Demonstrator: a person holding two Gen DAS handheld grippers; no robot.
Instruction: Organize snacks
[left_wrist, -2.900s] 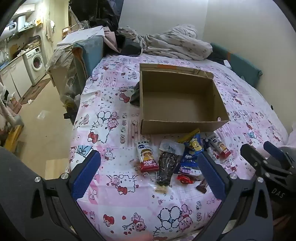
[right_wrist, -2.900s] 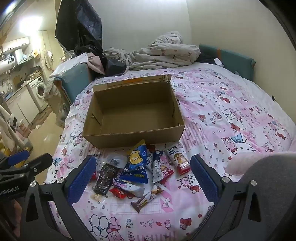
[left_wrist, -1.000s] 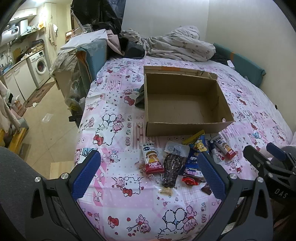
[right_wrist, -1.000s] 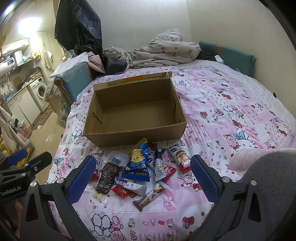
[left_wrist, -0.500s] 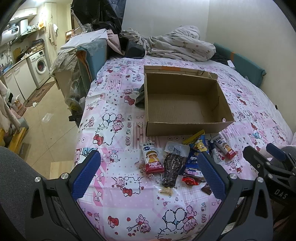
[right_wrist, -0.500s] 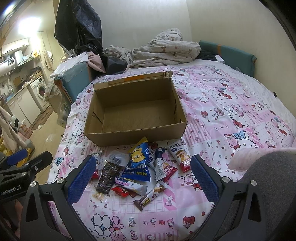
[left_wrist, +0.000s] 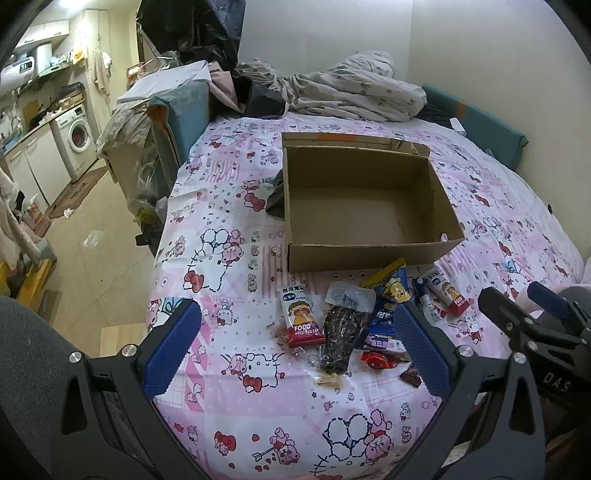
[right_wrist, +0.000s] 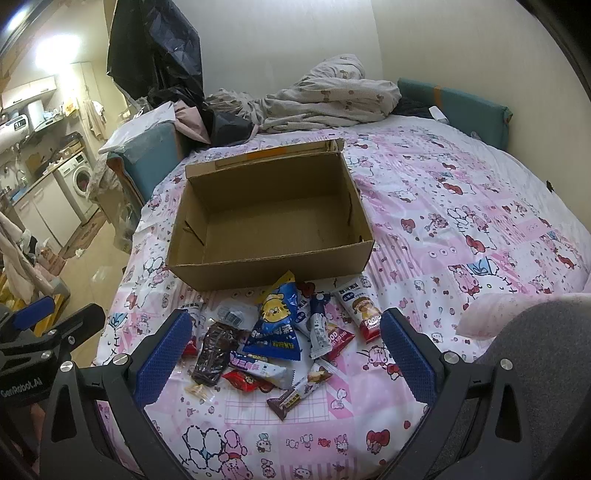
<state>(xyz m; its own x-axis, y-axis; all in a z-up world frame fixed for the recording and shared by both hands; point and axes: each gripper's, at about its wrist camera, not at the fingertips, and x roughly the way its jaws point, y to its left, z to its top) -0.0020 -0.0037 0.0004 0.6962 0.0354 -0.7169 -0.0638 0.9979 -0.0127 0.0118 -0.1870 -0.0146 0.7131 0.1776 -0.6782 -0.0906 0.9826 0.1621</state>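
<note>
An open, empty cardboard box (left_wrist: 365, 254) (right_wrist: 273, 269) sits on the pink patterned bed. Several snack packets lie in a pile just in front of it: a red rice-cake pack (left_wrist: 301, 317), a dark clear-wrapped pack (left_wrist: 338, 338) (right_wrist: 216, 349), a blue chip bag (right_wrist: 277, 325) (left_wrist: 388, 299), another rice-cake pack (right_wrist: 364, 314) and a chocolate bar (right_wrist: 295, 395). My left gripper (left_wrist: 295, 350) is open and empty, held above the bed before the pile. My right gripper (right_wrist: 282, 354) is open and empty, over the pile. Each gripper shows at the edge of the other's view.
A heap of bedding (left_wrist: 343, 96) and a teal headboard cushion (right_wrist: 454, 107) lie beyond the box. The bed's left edge (left_wrist: 162, 251) drops to a floor with a washing machine (left_wrist: 75, 138) and cluttered bins (left_wrist: 177, 114).
Both grippers have drifted slightly; the views barely shift. The snacks and the box have not moved, and both jaws stay open.
</note>
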